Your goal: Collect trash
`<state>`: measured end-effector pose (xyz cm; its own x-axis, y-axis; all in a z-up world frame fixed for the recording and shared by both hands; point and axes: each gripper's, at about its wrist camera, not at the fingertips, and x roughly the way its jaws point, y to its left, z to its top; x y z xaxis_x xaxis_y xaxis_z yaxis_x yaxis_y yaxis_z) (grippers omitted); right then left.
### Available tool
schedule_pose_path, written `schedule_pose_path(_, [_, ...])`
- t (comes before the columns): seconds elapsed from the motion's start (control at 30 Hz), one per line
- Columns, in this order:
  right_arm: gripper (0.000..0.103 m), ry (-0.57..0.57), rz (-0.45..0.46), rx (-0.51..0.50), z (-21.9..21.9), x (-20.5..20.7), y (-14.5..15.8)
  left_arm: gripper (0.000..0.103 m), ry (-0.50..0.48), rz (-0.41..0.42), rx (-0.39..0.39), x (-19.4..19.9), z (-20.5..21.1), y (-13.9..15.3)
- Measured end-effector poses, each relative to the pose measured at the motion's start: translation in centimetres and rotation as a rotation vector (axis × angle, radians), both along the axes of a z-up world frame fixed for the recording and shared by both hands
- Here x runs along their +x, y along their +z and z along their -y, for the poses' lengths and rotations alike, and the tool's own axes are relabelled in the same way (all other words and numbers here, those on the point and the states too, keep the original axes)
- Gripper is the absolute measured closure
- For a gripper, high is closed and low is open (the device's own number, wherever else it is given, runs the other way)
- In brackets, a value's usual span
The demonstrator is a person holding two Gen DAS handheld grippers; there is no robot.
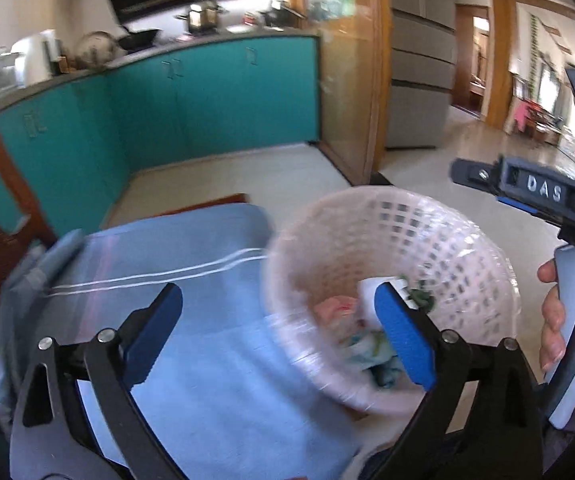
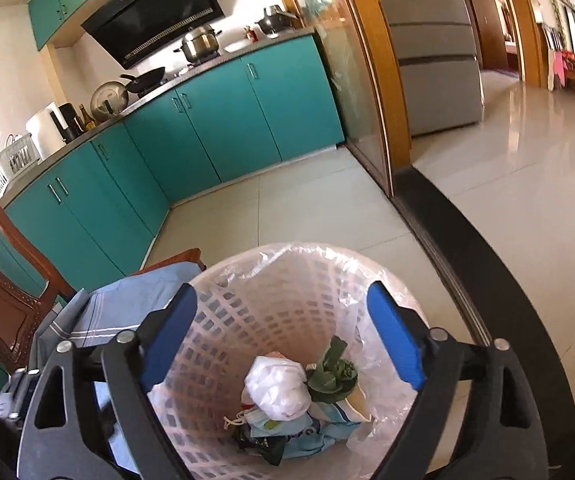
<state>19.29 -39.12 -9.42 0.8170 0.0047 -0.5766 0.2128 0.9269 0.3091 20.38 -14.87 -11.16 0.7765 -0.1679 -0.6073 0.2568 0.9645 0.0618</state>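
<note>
Both grippers hanging over a white lattice bin [image 2: 271, 320] lined with a clear bag [image 2: 371, 308], standing on pale floor tiles [image 2: 307, 208] just beside a chair draped in blue cloth [image 1: 191, 320]. Left gripper [image 1: 279, 332] released, jaws spread wide, nothing between them; its left pad over the cloth, its right pad over the bin's mouth. Right gripper [image 2: 283, 328] likewise released and empty, jaws spread about as wide as the bin's mouth, centred above it. Seen from the left wrist view, right gripper's body at the far right, marked DAS, with a hand [image 1: 555, 316] wrapped round its grip.

Trash lying at the bottom of the bin: a crumpled white wad [image 2: 277, 390], a knotted green leaf scrap [image 2: 331, 376] touching its right side, a pale blue printed wrapper [image 2: 307, 432] beneath both, something dark [image 2: 259, 444] at the lower left. Same heap blurred in the left wrist view, showing only pink, white, green and blue patches [image 1: 367, 332].

Chair's carved brown frame [image 2: 3, 300] at the left edge. Behind, teal cabinets [image 2: 215, 128] turning a corner, with a steel pot [image 2: 201, 44] and a black pan [image 2: 147, 78] on the counter under a black hood [image 2: 155, 12]. Grey fridge [image 2: 431, 60] past a wooden door frame [image 2: 371, 64]
</note>
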Motion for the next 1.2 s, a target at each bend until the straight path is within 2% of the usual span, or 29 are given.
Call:
schedule_pose_path(0.07, [0.016,0.006,0.022,-0.039,-1.3,-0.8,0.3,0.004,0.052,0.034,0.003,-1.7,-2.5,0.8])
schedule_pose_path(0.13, [0.011,0.002,0.053,-0.1,-3.1,-2.6,0.5,0.003,0.097,0.065,0.013,-3.9,-5.2,1.7])
schedule_pose_path(0.23, [0.004,0.008,0.116,-0.195,-7.1,-7.7,1.2,0.003,0.149,0.092,0.018,-7.1,-8.4,2.7])
schedule_pose_path(0.3, [0.003,0.027,0.158,-0.22,-9.4,-10.7,1.9,0.003,0.154,0.1,0.018,-8.8,-9.9,3.3])
schedule_pose_path(0.47, [0.003,0.071,0.179,-0.328,-14.6,-16.0,3.7,0.003,0.183,0.147,0.017,-14.0,-13.6,5.0])
schedule_pose_path(0.63, [0.003,0.078,0.197,-0.364,-17.5,-19.2,5.2,0.003,0.202,0.192,0.0,-17.8,-16.0,6.4])
schedule_pose_path(0.87, [0.003,0.079,0.226,-0.41,-19.8,-21.5,6.6,0.003,0.21,0.22,-0.017,-20.0,-17.7,7.3])
schedule_pose_path(1.2, [0.003,0.065,0.259,-0.428,-21.1,-23.6,7.7,0.003,0.208,0.23,-0.028,-20.5,-18.0,7.3])
